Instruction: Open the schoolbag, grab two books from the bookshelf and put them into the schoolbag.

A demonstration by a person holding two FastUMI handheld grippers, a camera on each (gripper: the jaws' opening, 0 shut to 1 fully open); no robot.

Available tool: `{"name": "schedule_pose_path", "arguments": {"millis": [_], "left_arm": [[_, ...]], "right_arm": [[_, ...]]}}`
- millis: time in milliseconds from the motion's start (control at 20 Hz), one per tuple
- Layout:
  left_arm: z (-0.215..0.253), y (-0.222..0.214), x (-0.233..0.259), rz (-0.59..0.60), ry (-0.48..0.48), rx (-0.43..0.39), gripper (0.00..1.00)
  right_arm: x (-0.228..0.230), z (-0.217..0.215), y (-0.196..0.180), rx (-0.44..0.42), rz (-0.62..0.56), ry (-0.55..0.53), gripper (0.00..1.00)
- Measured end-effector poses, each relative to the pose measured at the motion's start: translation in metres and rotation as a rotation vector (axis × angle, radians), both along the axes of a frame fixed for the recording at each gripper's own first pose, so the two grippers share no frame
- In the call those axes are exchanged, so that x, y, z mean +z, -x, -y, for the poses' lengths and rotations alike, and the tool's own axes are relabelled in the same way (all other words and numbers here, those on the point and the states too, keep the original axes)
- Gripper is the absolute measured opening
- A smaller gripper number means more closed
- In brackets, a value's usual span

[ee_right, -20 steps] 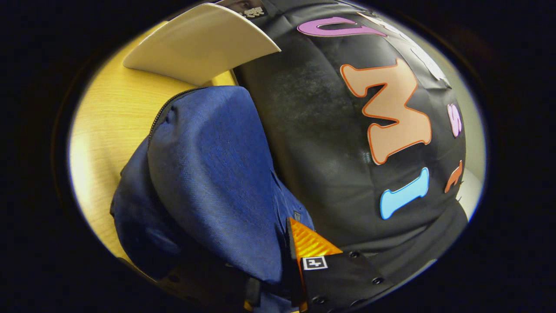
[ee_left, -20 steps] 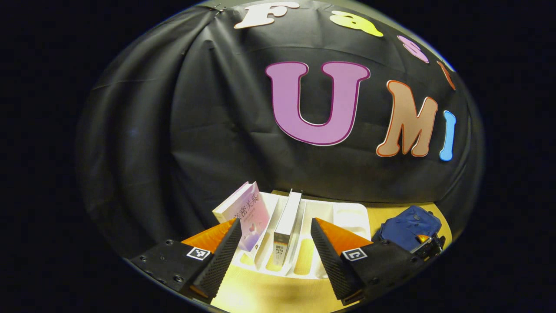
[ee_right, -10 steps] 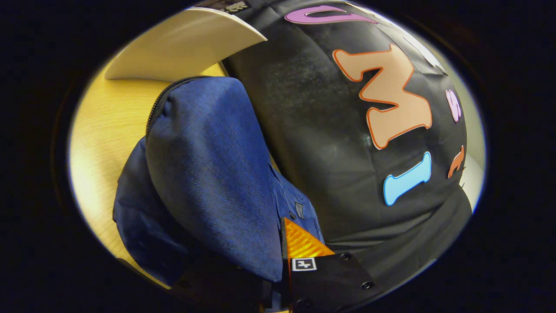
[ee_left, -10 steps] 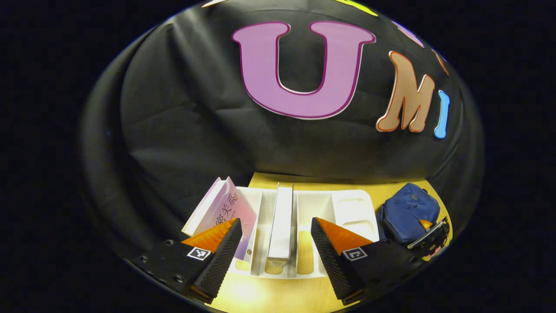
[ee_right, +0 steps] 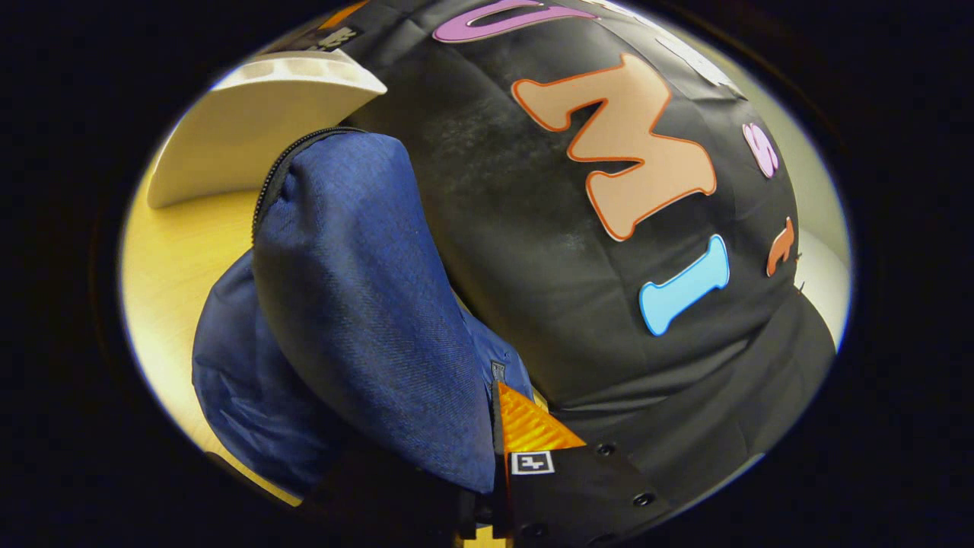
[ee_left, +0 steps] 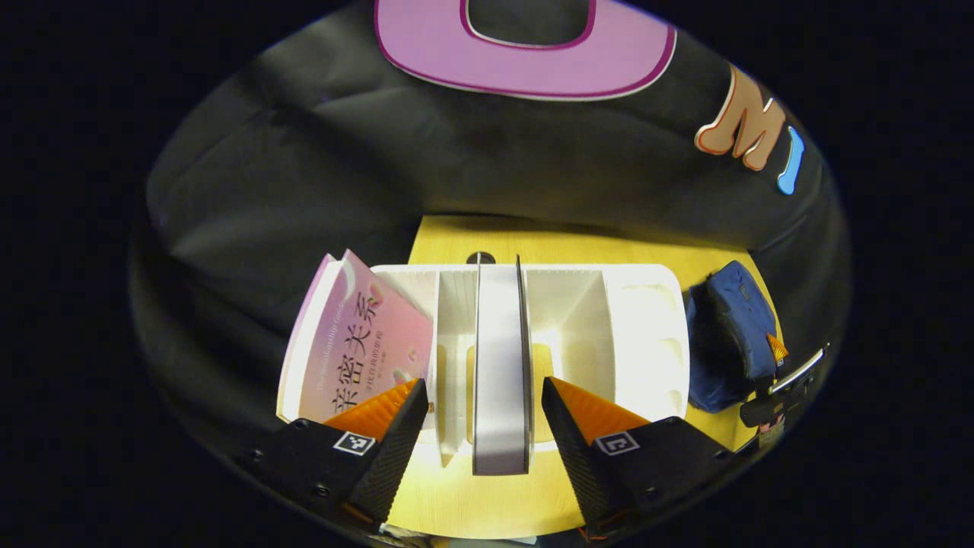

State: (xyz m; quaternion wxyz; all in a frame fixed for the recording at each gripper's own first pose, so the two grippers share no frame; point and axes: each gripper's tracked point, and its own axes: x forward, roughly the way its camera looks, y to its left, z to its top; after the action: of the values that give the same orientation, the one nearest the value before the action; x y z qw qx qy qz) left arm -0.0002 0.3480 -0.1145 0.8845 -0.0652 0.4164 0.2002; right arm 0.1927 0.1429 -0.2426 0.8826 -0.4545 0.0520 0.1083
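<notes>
White plastic slotted bookshelf (ee_left: 647, 320) mid-frame on yellow wooden counter (ee_left: 487, 495). Middle slot: upright white-spined book (ee_left: 500, 365); leftmost slot: pink-covered book (ee_left: 358, 342) leaning left. Left gripper (ee_left: 481, 415) spread wide, white book's near end between fingers, untouched. Blue fabric schoolbag (ee_right: 358, 304) lower left of right gripper view; right gripper (ee_right: 487, 464) clamped on its fabric.

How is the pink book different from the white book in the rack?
The pink book leans out to the side at the rack's end, while the white book stands straight up in a middle slot. The pink book shows its whole front cover with writing; the white book shows just a plain narrow edge. The white book sits between the open left gripper fingers; the pink book is off to one side. Both sit in the white book rack.
</notes>
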Motion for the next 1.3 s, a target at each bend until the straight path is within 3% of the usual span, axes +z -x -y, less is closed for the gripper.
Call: {"name": "schedule_pose_path", "arguments": {"millis": [450,550,650,700,1150,1300], "left_arm": [[-0.013,-0.007,-0.030,-0.302,0.038,-0.081,0.78],[-0.011,-0.010,-0.036,-0.331,0.061,-0.093,0.70],[-0.008,-0.007,-0.042,-0.374,0.090,-0.083,0.57],[-0.007,-0.007,-0.043,-0.398,0.099,-0.084,0.43],[-0.002,0.017,-0.045,-0.500,0.130,0.062,0.37],[0.002,0.031,-0.025,-0.505,0.107,0.069,0.37]], "right_arm": [[0.027,0.017,0.037,-0.034,-0.058,-0.099,0.09],[0.034,0.018,0.043,-0.038,-0.063,-0.116,0.09],[0.037,0.020,0.048,-0.044,-0.070,-0.128,0.09],[0.038,0.020,0.050,-0.049,-0.075,-0.137,0.09],[0.040,0.022,0.063,-0.060,-0.083,-0.158,0.09],[0.041,0.023,0.063,-0.062,-0.087,-0.169,0.09]]}}
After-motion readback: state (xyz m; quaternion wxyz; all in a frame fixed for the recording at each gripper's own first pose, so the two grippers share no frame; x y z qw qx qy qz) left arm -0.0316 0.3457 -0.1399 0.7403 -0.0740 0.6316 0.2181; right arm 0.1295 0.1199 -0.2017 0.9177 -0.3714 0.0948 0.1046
